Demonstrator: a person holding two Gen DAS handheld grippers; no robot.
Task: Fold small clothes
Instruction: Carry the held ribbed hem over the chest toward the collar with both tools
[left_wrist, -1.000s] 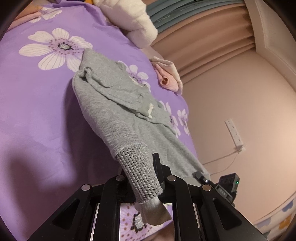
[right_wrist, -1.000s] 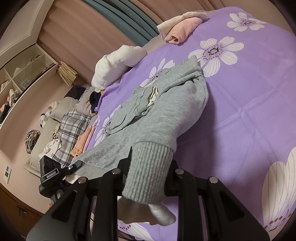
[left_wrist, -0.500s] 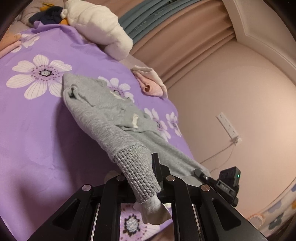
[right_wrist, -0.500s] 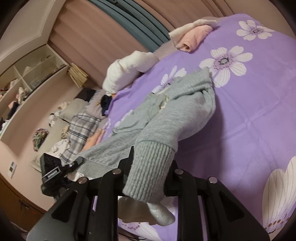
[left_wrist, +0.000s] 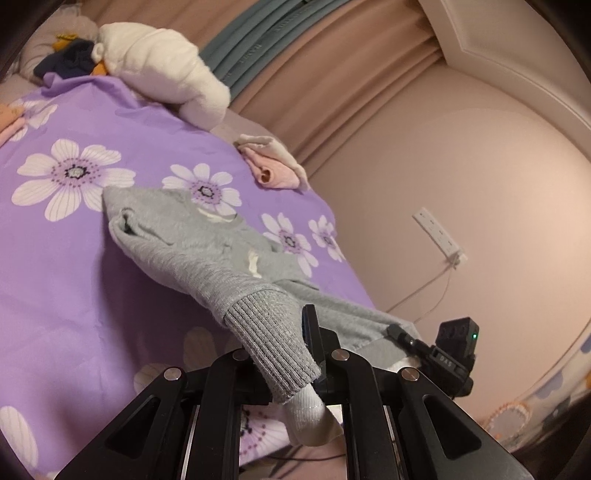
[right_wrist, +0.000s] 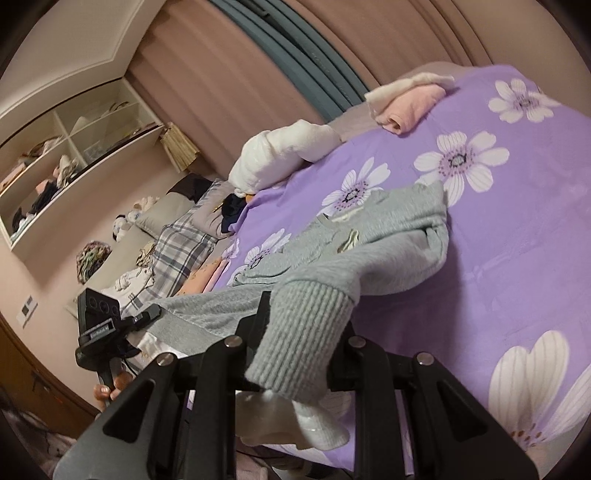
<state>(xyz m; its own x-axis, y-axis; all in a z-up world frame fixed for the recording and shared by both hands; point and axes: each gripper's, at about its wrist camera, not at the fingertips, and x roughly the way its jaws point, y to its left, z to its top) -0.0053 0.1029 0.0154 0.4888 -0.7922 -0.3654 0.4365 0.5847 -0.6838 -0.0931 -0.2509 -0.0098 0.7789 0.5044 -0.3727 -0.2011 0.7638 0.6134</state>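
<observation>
A small grey sweatshirt (left_wrist: 192, 240) lies stretched over the purple flowered bedspread (left_wrist: 66, 280). My left gripper (left_wrist: 291, 350) is shut on its ribbed hem corner (left_wrist: 269, 339), which drapes over the fingers with a white lining end hanging below. In the right wrist view the same grey sweatshirt (right_wrist: 388, 236) runs away from my right gripper (right_wrist: 303, 354), which is shut on the other ribbed hem corner (right_wrist: 306, 332). Both held corners are lifted off the bed; the far collar end still rests on it. Each view shows the other gripper at the hem's far corner.
A folded pink and cream garment (left_wrist: 273, 166) sits at the bed's far edge near the curtains. A white rolled blanket (left_wrist: 166, 81) lies at the far side. Plaid bedding and clothes (right_wrist: 177, 240) pile up left in the right wrist view. A wall socket strip (left_wrist: 439, 236) is on the wall.
Both grippers have risen with the hem corners, pulling the near half of the sweatshirt up and toward me. More of the room and curtains show in both views.
</observation>
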